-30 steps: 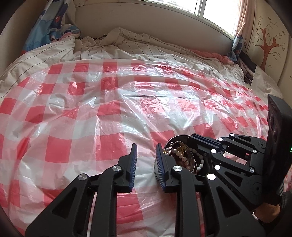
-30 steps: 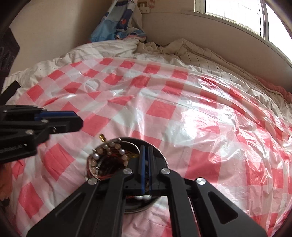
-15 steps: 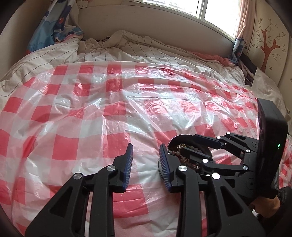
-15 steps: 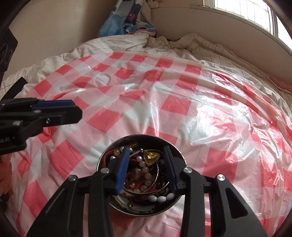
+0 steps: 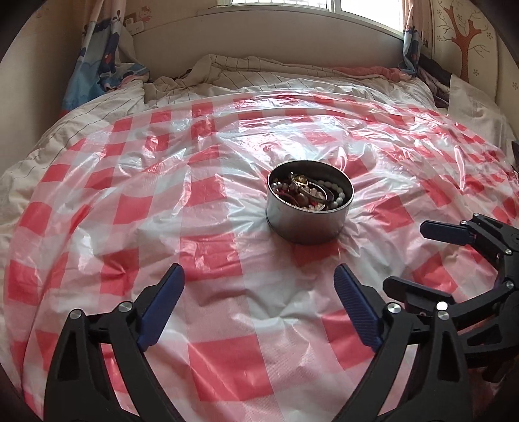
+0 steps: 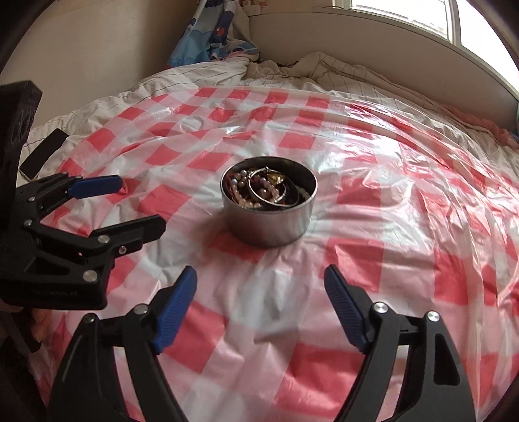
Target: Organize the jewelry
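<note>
Round metal tin (image 5: 308,207) sat upright on the red-and-white checked plastic sheet (image 5: 207,366) spread over the bed, roughly frame centre in both wrist views, just right of centre in the left one. Tin was full of jewelry (image 5: 309,193): pearl-type bead strands, a silver bangle (image 6: 266,190), a gold-coloured piece near the far rim, all tangled; individual items hard to separate. Left gripper (image 5: 258,284) was at 6 o'clock from the tin in its own view, jaws spread wide and opening, nothing between them but bare sheet, blue pads well apart from the tin. Right gripper (image 6: 259,282) same story: 6 o'clock from the tin in its view, jaws wide and opening, empty, not touching the tin. Cross-views: right gripper showed at about 4 o'clock from the tin in the left view, also splayed; left gripper showed at 9 o'clock from the tin in the right view, near but clear of it. A flat black object (image 6: 43,152) lay on the white quilt (image 6: 136,87) at 10 o'clock in the right view; could not tell what it was. Rumpled striped bedding (image 5: 253,69) at 12 o'clock under the window sill (image 5: 275,22), blue patterned curtain (image 5: 94,55) at 10 o'clock in the left view.
</note>
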Available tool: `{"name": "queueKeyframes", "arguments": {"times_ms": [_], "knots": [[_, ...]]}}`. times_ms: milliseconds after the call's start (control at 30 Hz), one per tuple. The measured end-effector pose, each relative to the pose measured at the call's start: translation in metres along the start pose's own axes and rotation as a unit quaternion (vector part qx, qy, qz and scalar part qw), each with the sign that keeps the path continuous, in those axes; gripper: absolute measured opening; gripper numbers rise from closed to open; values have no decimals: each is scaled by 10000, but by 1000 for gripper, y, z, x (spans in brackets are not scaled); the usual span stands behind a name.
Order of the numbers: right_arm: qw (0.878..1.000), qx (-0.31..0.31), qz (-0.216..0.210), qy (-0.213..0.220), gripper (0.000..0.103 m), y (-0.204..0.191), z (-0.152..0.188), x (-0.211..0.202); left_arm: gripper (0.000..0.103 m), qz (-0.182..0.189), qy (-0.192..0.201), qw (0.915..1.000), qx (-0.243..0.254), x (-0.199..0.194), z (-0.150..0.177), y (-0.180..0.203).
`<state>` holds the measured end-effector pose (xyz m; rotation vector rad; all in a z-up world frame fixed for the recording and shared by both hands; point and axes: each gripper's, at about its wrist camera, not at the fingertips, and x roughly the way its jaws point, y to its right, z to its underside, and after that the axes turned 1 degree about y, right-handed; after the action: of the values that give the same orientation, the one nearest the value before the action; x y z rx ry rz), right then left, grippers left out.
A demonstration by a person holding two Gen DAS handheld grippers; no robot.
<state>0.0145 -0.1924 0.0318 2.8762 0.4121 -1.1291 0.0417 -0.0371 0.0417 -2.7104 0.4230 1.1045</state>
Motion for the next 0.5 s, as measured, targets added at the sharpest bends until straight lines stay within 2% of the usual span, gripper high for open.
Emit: {"name": "queueKeyframes", "arguments": {"times_ms": [100,200,333,500], "knots": [[9994,277,181,-25,87,3,21,-13,94,-61,-136,9999,1,-2,17,6],[9977,605,289,-134,88,10,39,-17,96,-55,-301,9995,38,-3,30,14],[9951,862,473,-107,88,16,50,-24,96,-52,-310,9995,-34,-5,43,16],[9939,838,704,-164,91,13,64,-25,96,-121,-295,9992,-241,-4,56,11]]}}
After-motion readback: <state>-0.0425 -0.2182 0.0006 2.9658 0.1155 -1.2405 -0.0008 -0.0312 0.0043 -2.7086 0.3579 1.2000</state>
